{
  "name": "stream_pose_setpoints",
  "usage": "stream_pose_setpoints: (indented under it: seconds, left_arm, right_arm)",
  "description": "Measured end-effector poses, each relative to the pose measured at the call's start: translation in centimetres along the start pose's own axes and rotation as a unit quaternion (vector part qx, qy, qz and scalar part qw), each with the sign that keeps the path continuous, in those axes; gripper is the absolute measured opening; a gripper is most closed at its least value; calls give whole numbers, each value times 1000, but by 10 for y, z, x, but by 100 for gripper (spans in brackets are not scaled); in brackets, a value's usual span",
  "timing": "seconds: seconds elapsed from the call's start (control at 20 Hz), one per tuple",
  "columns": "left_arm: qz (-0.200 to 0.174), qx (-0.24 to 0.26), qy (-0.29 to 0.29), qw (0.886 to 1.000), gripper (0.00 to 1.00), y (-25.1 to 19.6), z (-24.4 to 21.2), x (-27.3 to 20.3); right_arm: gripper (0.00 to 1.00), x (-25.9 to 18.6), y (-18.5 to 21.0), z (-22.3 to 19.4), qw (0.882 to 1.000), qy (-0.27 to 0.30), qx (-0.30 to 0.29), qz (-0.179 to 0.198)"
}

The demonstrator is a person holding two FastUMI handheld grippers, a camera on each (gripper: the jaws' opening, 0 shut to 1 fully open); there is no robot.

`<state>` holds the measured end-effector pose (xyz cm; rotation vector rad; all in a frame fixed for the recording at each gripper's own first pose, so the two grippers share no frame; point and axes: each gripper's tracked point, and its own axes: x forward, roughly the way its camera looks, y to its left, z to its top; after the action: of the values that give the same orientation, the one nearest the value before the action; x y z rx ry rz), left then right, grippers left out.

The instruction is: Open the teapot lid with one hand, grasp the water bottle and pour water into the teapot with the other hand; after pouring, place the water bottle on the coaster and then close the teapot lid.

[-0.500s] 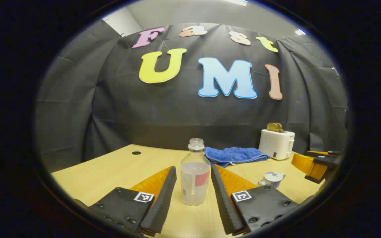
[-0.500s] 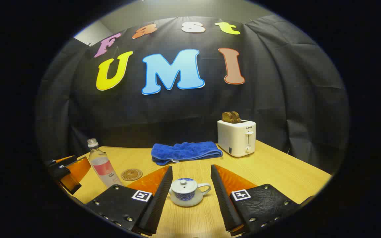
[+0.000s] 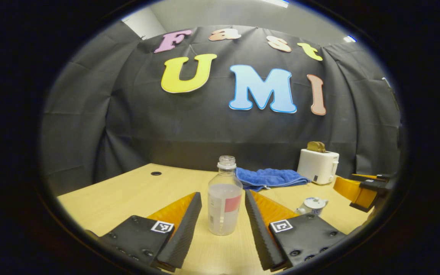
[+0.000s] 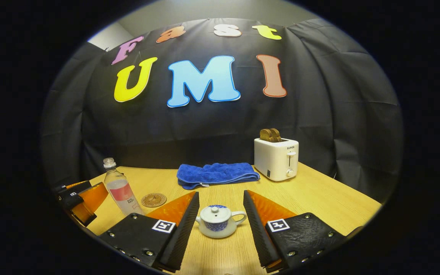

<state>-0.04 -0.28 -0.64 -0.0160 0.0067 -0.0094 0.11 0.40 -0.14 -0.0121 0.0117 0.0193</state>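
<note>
Teapot stands lid on on the table, between the spread fingers of the right gripper, which touch nothing. Bottle, uncapped and upright, part full, stands between the wide-open fingers of the left gripper, no contact seen; in the right gripper view the coaster lies just beside the bottle. Farther back: a blue towel, then a white toaster with bread in it.

white teapot with blue pattern, clear bottle with red label, blue towel, white toaster.
</note>
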Motion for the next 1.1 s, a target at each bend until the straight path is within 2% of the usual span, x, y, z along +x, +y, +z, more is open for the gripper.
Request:
stream_pose_setpoints:
  seconds: [0.1,0.4,0.85,0.9,0.95,1.1]
  left_arm:
    - [-1,2,0,1000,83,-2,1,0]
    - [1,0,0,1000,83,-1,1,-1]
    - [-1,0,3,1000,83,-2,-2,4]
    - [-1,0,4,1000,83,-2,-4,3]
    - [0,0,4,1000,83,-1,-3,4]
    - [1,0,6,1000,84,1,-5,6]
  right_arm:
    - [73,0,1,0,1000,-2,-2,1]
    - [71,6,1,-2,1000,1,-14,-1]
    - [71,39,3,-24,999,31,-44,6]
    - [57,44,4,-27,998,36,-41,10]
    - [53,49,4,-30,998,43,-39,14]
    - [53,59,1,-39,997,60,-45,15]
